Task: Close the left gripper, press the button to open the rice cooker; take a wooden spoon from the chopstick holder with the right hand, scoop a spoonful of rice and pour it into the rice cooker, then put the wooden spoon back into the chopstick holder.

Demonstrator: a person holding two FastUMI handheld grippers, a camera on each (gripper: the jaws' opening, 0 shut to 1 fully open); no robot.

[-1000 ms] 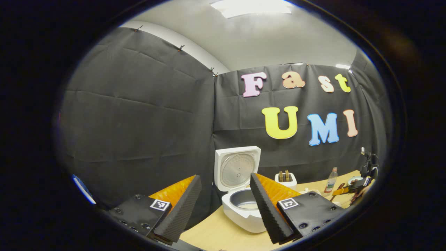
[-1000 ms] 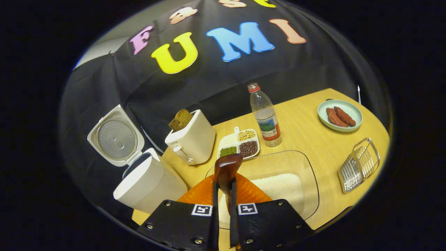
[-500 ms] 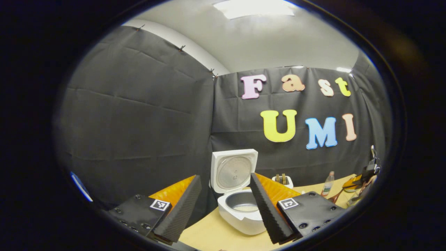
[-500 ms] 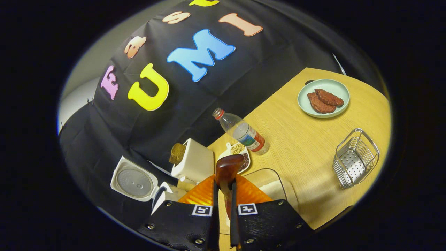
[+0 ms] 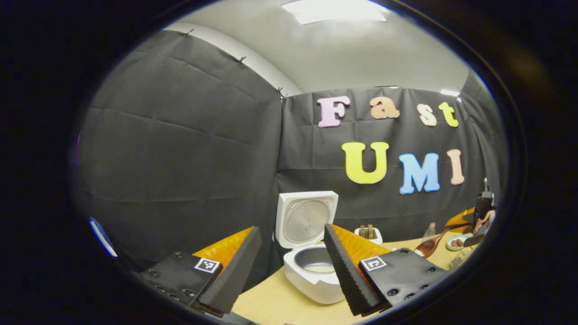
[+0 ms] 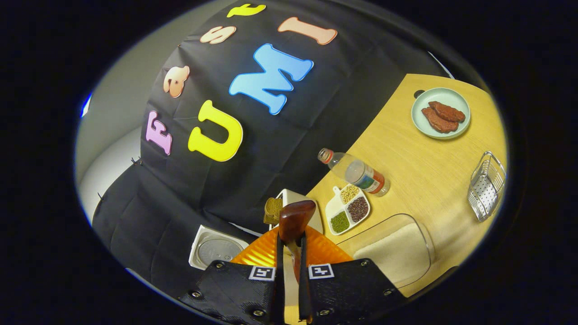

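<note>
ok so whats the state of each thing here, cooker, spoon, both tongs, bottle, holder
rice cooker: lid up, some rice inside
wooden spoon: clamped in the right tongs
left tongs: open, holding nothing
bottle: capped, standing
chopstick holder: nothing in it

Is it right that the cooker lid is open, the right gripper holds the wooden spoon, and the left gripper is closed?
Not quite. The left gripper is open, as the left gripper view shows. The cooker lid is open, and the right gripper holds the spoon.
</note>
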